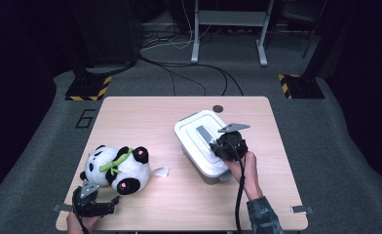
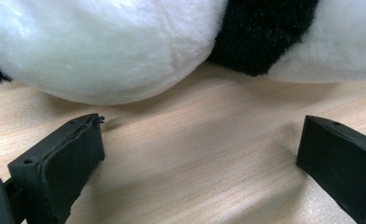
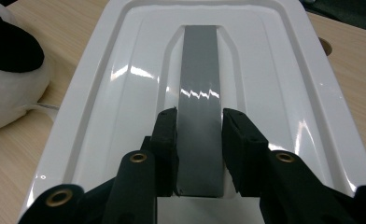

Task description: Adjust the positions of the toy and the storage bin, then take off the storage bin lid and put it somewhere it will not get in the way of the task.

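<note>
Black jaws of the right gripper (image 3: 200,123) clamp the grey handle (image 3: 199,84) from both sides, pads pressed against its edges; that handle runs down the middle of the white lid (image 3: 125,60) of a white box (image 1: 199,146) standing right of the table's (image 1: 145,109) centre; the person's right hand (image 1: 245,168) reaches in from the near edge; the left gripper (image 2: 200,154) rests low on the wood at the near left corner, jaws wide apart with nothing between them; just beyond it lies a panda plush toy (image 1: 117,166), near the tips but not touching; a small white tag (image 1: 161,171) lies beside the panda.
</note>
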Tool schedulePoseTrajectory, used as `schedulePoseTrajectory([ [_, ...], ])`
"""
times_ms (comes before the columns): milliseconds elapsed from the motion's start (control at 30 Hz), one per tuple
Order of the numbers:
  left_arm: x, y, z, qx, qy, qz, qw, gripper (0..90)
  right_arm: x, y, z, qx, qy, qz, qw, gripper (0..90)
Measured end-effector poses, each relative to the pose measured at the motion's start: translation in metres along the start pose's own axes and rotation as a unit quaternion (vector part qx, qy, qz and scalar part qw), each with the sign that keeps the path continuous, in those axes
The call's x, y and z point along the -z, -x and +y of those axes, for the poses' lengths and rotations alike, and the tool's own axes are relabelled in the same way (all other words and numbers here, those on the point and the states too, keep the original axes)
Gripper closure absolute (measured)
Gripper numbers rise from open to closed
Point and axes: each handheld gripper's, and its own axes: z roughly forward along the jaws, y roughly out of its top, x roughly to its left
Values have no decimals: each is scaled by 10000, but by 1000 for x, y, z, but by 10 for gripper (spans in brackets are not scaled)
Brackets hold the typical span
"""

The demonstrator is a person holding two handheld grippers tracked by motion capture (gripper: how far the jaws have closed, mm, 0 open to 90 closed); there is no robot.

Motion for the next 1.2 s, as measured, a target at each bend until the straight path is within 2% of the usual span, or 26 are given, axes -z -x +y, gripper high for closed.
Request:
schedulePoseTrajectory([
  [333, 0, 0, 0, -7, -8, 6, 10000, 1, 0, 0, 3, 24, -72, 34, 10000, 661],
  [433, 0, 0, 0, 0, -3, -1, 10000, 0, -3, 1, 8, 140, -194, 71, 9997, 654],
  [600, 0, 0, 0, -10, -9, -4, 10000, 0, -11, 3, 18, 172, -300, 160, 9993, 626],
  [700, 0, 0, 0, -12, -9, -6, 10000, 0, -18, 4, 27, 329, -401, 204, 9984, 602],
  [733, 0, 0, 0, -2, -1, -10, 10000, 0, -22, 3, 31, 301, -435, 196, 9984, 596],
  [867, 0, 0, 0, -21, -1, 4, 10000, 0, -33, 4, 43, 386, -522, 224, 9976, 612],
  [900, 0, 0, 0, -16, 3, 0, 10000, 0, -34, 6, 44, 437, -522, 204, 9975, 643],
  [1000, 0, 0, -1, 15, 25, -10, 10000, 0, -35, 10, 43, 386, -458, 322, 9977, 651],
  [1167, 0, 0, 0, -30, -14, -11, 10000, 0, -33, 5, 39, 357, -318, 179, 9987, 663],
  [1200, 0, 0, 0, -16, -4, -20, 10000, 0, -34, 3, 38, 330, -277, 239, 9988, 668],
])
